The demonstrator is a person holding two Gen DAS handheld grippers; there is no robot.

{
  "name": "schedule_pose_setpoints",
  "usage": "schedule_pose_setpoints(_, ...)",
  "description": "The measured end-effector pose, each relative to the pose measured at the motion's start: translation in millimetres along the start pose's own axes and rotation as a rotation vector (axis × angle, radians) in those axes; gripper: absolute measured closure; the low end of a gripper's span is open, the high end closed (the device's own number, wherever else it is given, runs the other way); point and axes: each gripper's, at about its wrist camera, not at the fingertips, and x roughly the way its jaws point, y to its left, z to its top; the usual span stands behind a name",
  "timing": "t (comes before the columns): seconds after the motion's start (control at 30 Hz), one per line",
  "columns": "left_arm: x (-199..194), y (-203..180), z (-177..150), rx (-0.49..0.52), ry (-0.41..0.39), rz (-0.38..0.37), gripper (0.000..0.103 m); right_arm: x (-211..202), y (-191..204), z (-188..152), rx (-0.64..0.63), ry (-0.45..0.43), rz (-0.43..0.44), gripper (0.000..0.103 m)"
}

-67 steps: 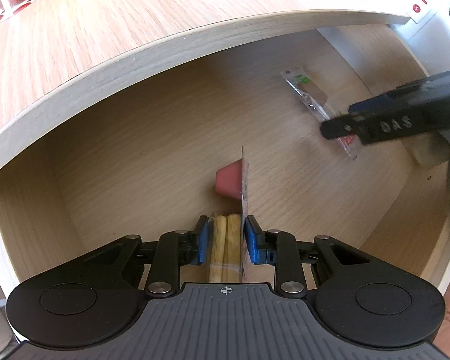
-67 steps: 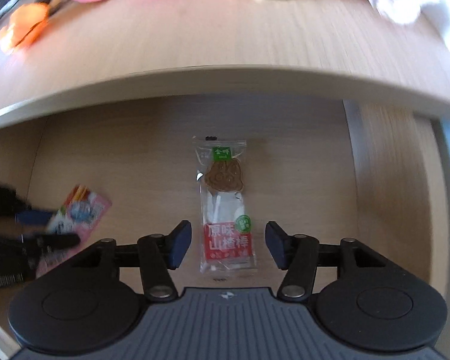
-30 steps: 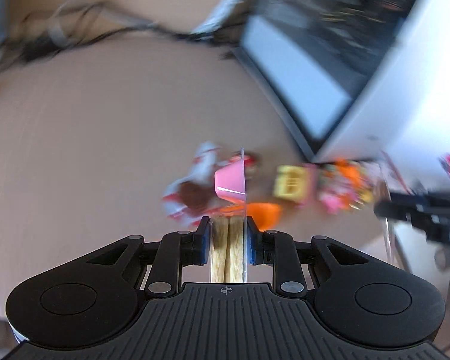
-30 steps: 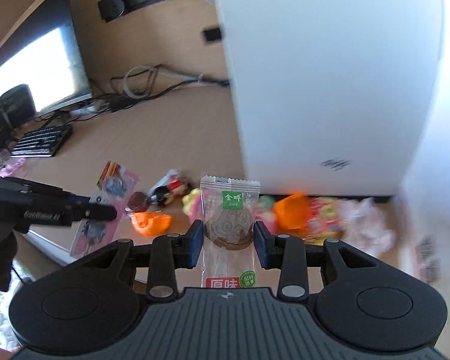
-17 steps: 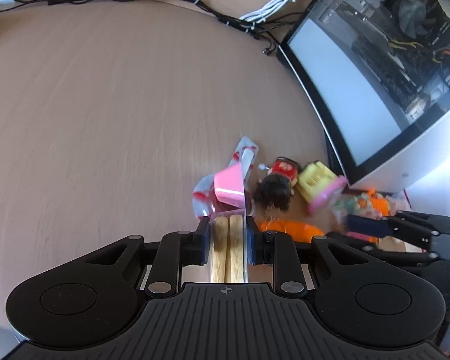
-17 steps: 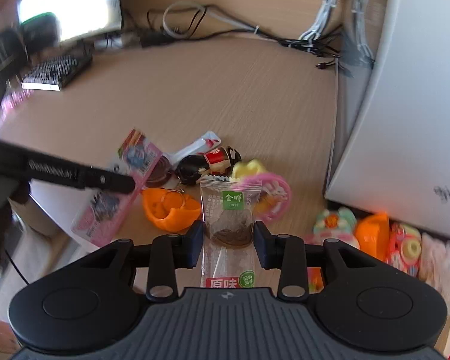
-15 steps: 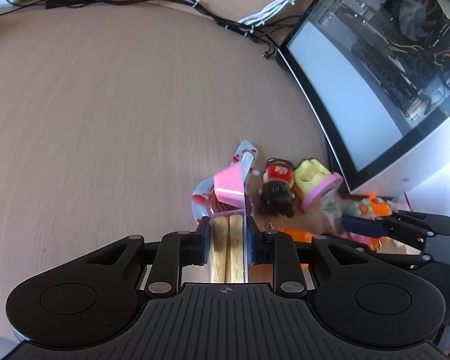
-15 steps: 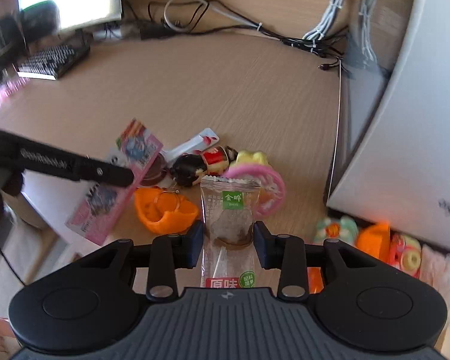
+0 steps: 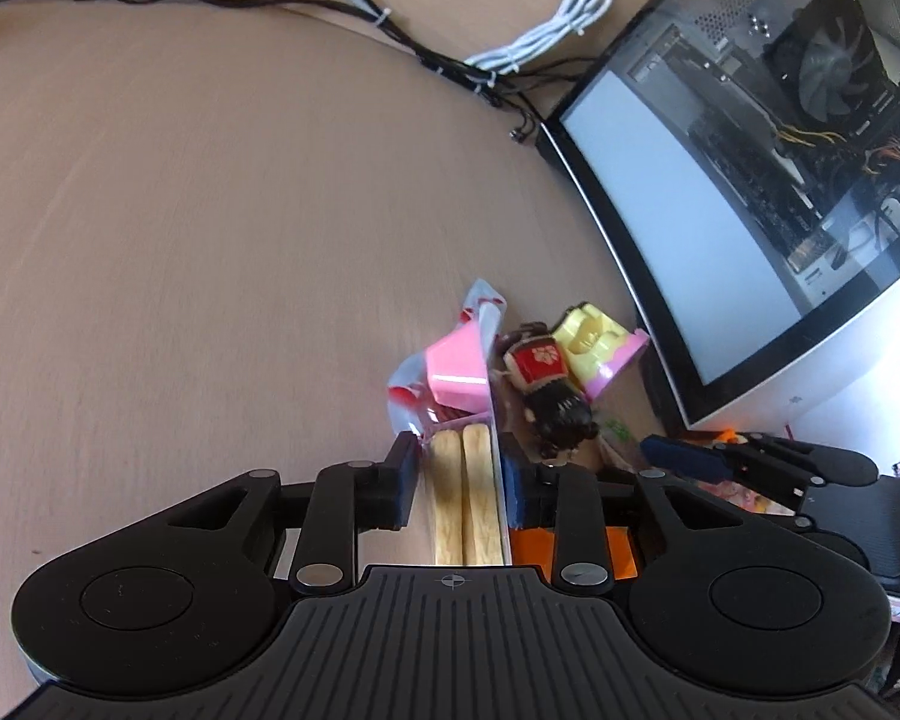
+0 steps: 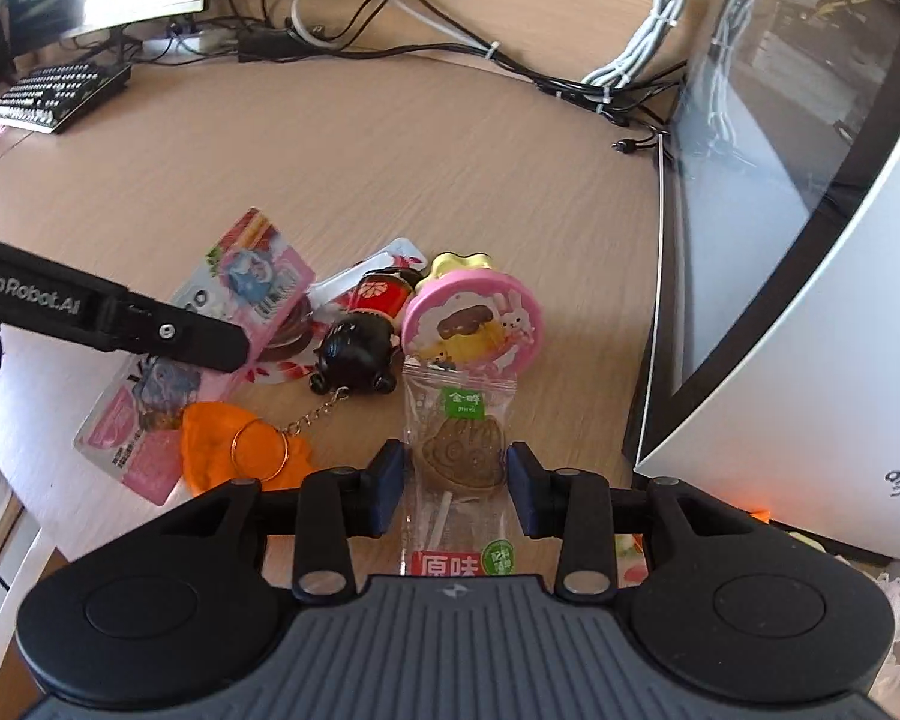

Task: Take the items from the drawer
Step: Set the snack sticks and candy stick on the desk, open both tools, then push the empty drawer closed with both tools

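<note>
**Insp. 1:** Wood desk (image 10: 390, 150) checked. Status of removal?

**Insp. 2:** Well advanced, by my judgement. Several items already lay in a heap on the desk, near its front edge: doll keychain (image 10: 360, 342), orange piece (image 10: 210, 450), a few flat packs. Two more were at the point of drop-off. Left gripper (image 9: 459, 468) was over the heap with the pink stick pack (image 9: 450, 498) between its jaws. The jaws were opening, and the left pad already stood clear of the pack.

**Insp. 1:** Right side?

**Insp. 2:** Right gripper (image 10: 455, 483) had the lollipop packet (image 10: 459, 450) between its jaws, just in front of the heap. Jaws were easing apart, with a slim gap at each pad, so no firm grip as far as I could see.

**Insp. 1:** Remaining?

**Insp. 2:** Let both pieces settle, then back for more, if any. The drawer wasn't in either view, so its contents couldn't be told.

**Insp. 1:** Other containers?

**Insp. 2:** Pink round tin (image 10: 471, 324) stood in the heap, lid on, contents unknown. PC case (image 10: 810, 300) stood beside the heap, with fan and wiring visible through its glass side.
</note>
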Motion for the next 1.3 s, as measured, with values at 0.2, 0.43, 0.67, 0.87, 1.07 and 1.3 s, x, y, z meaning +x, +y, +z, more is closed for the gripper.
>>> schedule_pose_setpoints(0.2,-5.2,-8.3,1.6,0.102,-0.005,0.082,0.063,-20.1,-5.3,-15.4,0.066,-0.025,-0.012,0.057)
schedule_pose_setpoints(0.43,-21.8,-7.4,-0.6,0.104,-0.065,0.108,0.063,-66.4,-15.8,-31.4,0.137,-0.146,-0.008,0.052)
schedule_pose_setpoints(0.67,-47.3,-17.0,-13.2,0.105,-0.153,0.192,0.063,-99.0,-35.0,-65.3,0.227,-0.207,-0.021,0.044)
schedule_pose_setpoints(0.87,-81.2,-31.1,-44.8,0.072,-0.217,0.286,0.063,-117.6,-44.4,-80.1,0.242,-0.304,-0.066,0.032)
schedule_pose_setpoints(1.07,-117.4,-46.4,-93.9,0.015,-0.278,0.366,0.063,-121.5,-33.5,-95.1,0.246,-0.319,-0.006,0.031)
schedule_pose_setpoints(1.3,-159.6,-59.4,-135.0,0.040,-0.357,0.412,0.063,-142.4,3.0,-108.7,0.190,-0.353,0.079,0.030)
